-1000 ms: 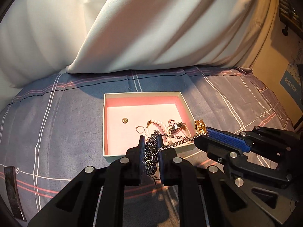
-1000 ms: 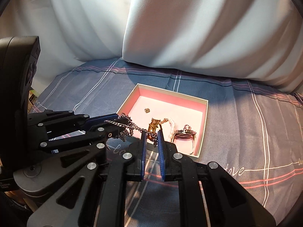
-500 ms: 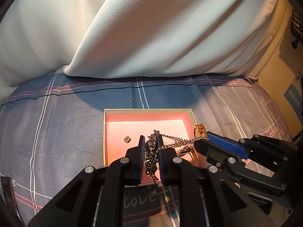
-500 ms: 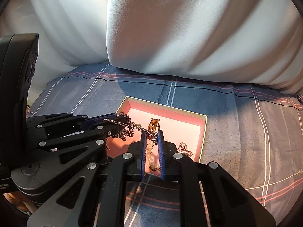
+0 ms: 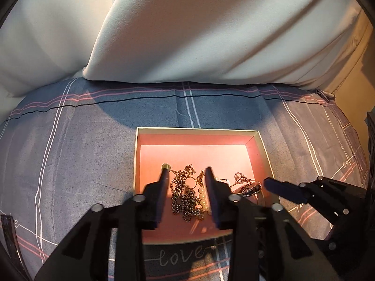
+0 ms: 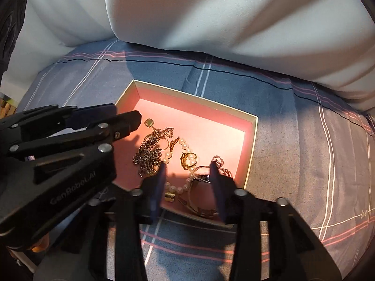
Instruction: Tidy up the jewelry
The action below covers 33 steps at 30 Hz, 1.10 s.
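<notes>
An open box with a pink lining [image 5: 196, 130] [image 6: 254, 119] lies on the bedsheet. A dark metal chain [image 5: 185, 199] [image 6: 150, 149] lies heaped on its floor, free of both grippers. My left gripper [image 5: 186, 172] [image 6: 126, 113] hovers just above the chain, its jaws opening with nothing pressed between them. My right gripper [image 6: 187, 167] [image 5: 269, 183] hangs over the box's near right part, jaws also opening and holding nothing. A pearl bracelet [image 6: 185, 145], a gold ring [image 6: 186, 160], a small gold stud [image 6: 149, 122] and a bangle [image 6: 201, 175] are also in the box.
The box sits on a blue-grey plaid sheet [image 5: 70, 164] printed with the word "love". Big white pillows [image 5: 187, 35] rise right behind it. A yellowish wall [image 5: 351, 98] closes the far right.
Both grippers moved forward and down over the box and opened. The chain that was stretched between their shut jaws now lies loose on the pink floor.
</notes>
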Each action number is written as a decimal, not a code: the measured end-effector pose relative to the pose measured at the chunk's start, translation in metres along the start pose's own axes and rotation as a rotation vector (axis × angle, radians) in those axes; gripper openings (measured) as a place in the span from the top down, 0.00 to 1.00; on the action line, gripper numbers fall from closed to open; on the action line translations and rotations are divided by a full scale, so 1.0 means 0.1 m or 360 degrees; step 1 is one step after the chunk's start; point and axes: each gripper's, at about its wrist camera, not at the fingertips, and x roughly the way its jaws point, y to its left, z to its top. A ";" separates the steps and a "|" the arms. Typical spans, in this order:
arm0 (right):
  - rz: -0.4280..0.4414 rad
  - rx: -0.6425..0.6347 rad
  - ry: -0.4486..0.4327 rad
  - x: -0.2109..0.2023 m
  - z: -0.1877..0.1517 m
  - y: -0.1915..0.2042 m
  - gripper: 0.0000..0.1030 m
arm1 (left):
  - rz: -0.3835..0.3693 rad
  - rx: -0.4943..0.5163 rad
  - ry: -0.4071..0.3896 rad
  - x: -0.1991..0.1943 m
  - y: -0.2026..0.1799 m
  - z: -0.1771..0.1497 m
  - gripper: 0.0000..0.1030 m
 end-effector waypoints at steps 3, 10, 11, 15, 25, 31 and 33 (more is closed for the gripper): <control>-0.0012 0.0011 -0.0053 -0.09 -0.10 0.00 0.34 | 0.0040 -0.0010 -0.0010 -0.02 0.05 -0.05 0.43; -0.0172 -0.0025 -0.0309 -0.91 -0.40 0.13 0.30 | 0.0047 -0.0013 -0.0162 -0.68 -0.11 -0.21 0.43; -0.0190 -0.0021 -0.0337 -1.03 -0.49 0.18 0.27 | 0.0069 -0.0014 -0.0201 -0.84 -0.15 -0.27 0.42; -0.0162 0.0051 -0.0440 -1.53 -0.89 0.36 0.11 | 0.0139 -0.0038 -0.0266 -1.43 -0.32 -0.65 0.35; -0.0311 -0.0177 -0.0915 -2.73 -1.59 0.83 0.05 | 0.0296 0.0184 -0.0702 -2.73 -0.65 -1.35 0.10; -0.0201 -0.0008 -0.0776 -2.58 -1.53 0.68 0.05 | 0.0304 0.0132 -0.0641 -2.69 -0.58 -1.42 0.10; -0.0205 -0.0024 -0.0775 -2.60 -1.55 0.71 0.05 | 0.0296 0.0134 -0.0637 -2.68 -0.58 -1.42 0.10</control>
